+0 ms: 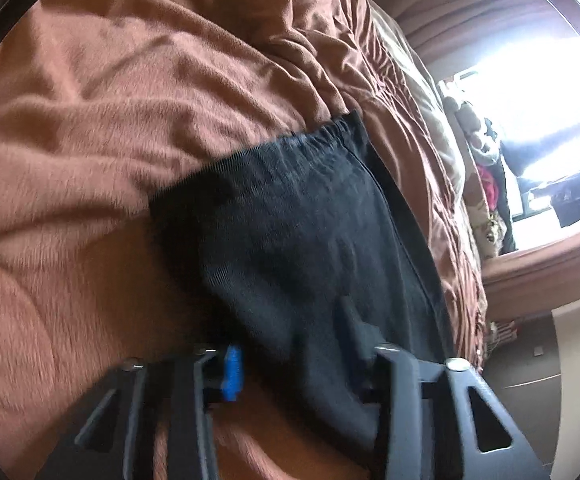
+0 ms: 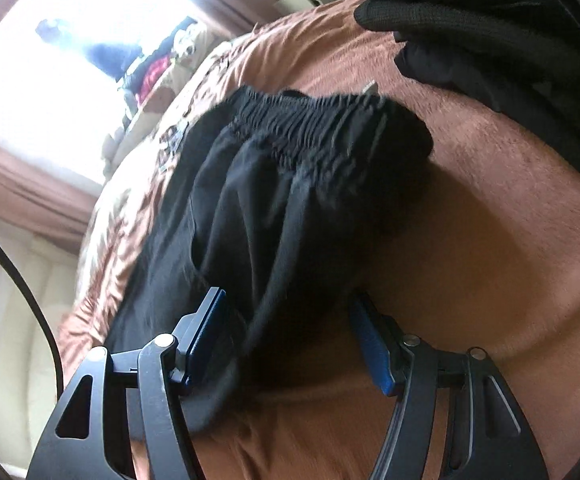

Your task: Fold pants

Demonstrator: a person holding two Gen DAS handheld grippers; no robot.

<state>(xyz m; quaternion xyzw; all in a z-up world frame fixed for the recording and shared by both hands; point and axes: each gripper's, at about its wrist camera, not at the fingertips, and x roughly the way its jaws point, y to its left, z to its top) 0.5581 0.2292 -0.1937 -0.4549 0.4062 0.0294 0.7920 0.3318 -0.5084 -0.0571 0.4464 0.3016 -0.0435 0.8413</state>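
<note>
Black pants (image 1: 309, 220) on bed (image 1: 90, 120): soft, light, floppy; grab waistband corners. Left gripper (image 1: 305, 364) and right gripper (image 2: 286, 332) both apart, cloth between, unclamped.

A bed with a soft brown blanket (image 1: 102, 128) holds the black pants (image 1: 309, 224), lying on top.

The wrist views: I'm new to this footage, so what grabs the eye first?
Black pants lie across a rust-brown blanket, elastic waistband at the far end. Each hand-held gripper straddles the near fabric: left and right, blue pads showing. A glaring window washes out the background.
</note>
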